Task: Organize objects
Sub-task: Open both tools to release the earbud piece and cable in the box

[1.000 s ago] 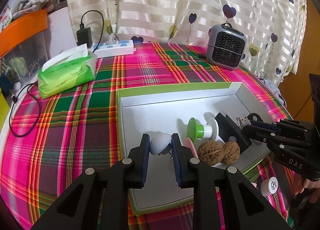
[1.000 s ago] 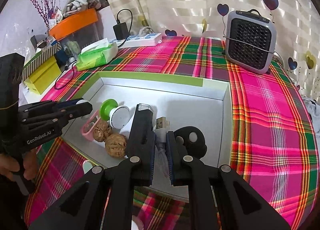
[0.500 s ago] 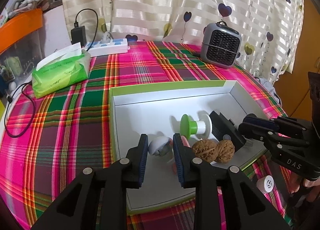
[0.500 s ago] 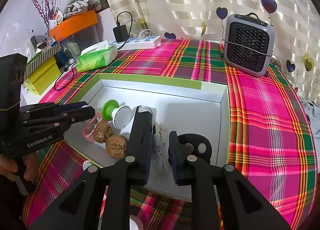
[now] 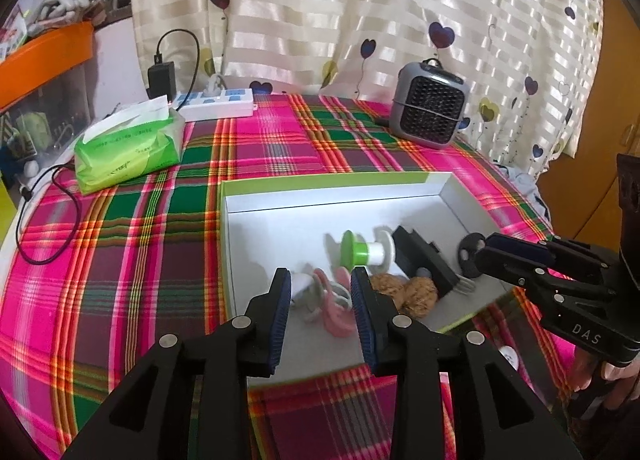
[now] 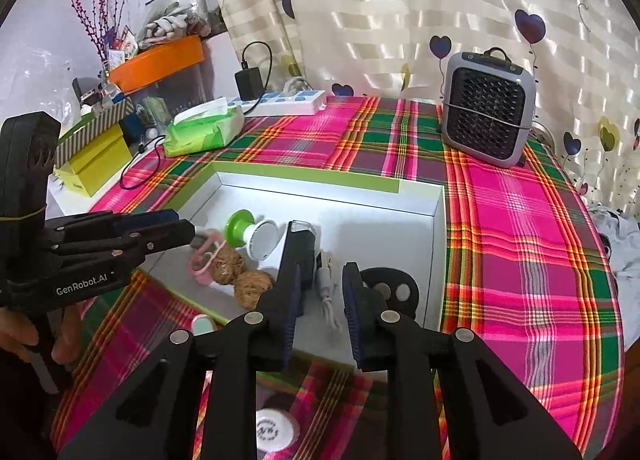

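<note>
A white box with green rim (image 5: pixel 320 181) (image 6: pixel 304 176) sits on the plaid table. In it lie a green-and-white spool (image 5: pixel 362 253) (image 6: pixel 250 232), two walnuts (image 5: pixel 404 292) (image 6: pixel 240 272), a pink clip (image 5: pixel 336 312) (image 6: pixel 204 258), a black block (image 5: pixel 424 260) (image 6: pixel 302 256), a black disc (image 6: pixel 394 292) and a white USB cable (image 6: pixel 326 292). A small white-grey object (image 5: pixel 304 290) lies in the box between my left fingers. My left gripper (image 5: pixel 320 304) is open above it. My right gripper (image 6: pixel 320 296) is open over the cable.
A green tissue pack (image 5: pixel 128 148), a white power strip (image 5: pixel 218 104) and a grey mini fan (image 5: pixel 430 114) (image 6: pixel 490 112) stand at the back. A small white round jar (image 6: pixel 276 430) sits on the table below the box. Yellow boxes (image 6: pixel 92 160) are at the left.
Both grippers opened and pulled back. The left let go of the small white-grey object into the box; the right let go of the white cable.
</note>
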Demonstrator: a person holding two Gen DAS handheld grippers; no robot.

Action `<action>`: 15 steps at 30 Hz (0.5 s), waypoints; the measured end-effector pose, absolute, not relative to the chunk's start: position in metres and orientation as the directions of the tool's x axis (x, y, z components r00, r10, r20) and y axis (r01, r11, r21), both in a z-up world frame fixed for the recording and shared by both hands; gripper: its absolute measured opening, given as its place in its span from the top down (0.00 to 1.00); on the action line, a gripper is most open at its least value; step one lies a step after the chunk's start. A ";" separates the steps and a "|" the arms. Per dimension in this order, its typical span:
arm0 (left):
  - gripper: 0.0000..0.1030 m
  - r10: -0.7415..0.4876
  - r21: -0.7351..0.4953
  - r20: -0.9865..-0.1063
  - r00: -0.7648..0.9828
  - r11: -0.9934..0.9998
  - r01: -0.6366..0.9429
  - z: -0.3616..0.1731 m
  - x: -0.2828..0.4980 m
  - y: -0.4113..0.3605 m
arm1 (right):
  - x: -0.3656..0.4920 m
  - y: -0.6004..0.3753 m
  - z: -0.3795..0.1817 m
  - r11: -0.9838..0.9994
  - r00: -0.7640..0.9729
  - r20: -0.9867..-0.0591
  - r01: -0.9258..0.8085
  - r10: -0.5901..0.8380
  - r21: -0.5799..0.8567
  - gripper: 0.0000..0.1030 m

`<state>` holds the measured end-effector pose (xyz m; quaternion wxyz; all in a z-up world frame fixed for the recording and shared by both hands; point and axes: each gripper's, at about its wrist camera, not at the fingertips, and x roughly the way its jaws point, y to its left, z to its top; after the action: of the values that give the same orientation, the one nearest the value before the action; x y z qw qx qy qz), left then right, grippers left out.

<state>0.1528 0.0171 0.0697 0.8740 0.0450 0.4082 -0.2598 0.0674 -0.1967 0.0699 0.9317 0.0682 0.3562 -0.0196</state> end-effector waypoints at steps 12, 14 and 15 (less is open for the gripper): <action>0.72 -0.444 -0.145 -0.726 0.526 0.845 0.514 0.077 0.117 0.017 | 0.040 -0.187 0.077 0.988 0.768 -0.641 0.081 0.021 0.130 0.69; 0.72 -0.443 -0.143 -0.725 0.527 0.846 0.514 0.078 0.111 0.016 | 0.035 -0.185 0.078 0.988 0.772 -0.635 0.078 0.024 0.132 0.65; 0.72 -0.442 -0.141 -0.725 0.528 0.846 0.515 0.078 0.108 0.016 | 0.033 -0.183 0.079 0.988 0.774 -0.633 0.077 0.024 0.132 0.65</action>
<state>0.1085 0.0156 0.0781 0.8729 0.0454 0.4011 -0.2741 0.0326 -0.1834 0.0786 0.9388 0.0753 0.3359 -0.0141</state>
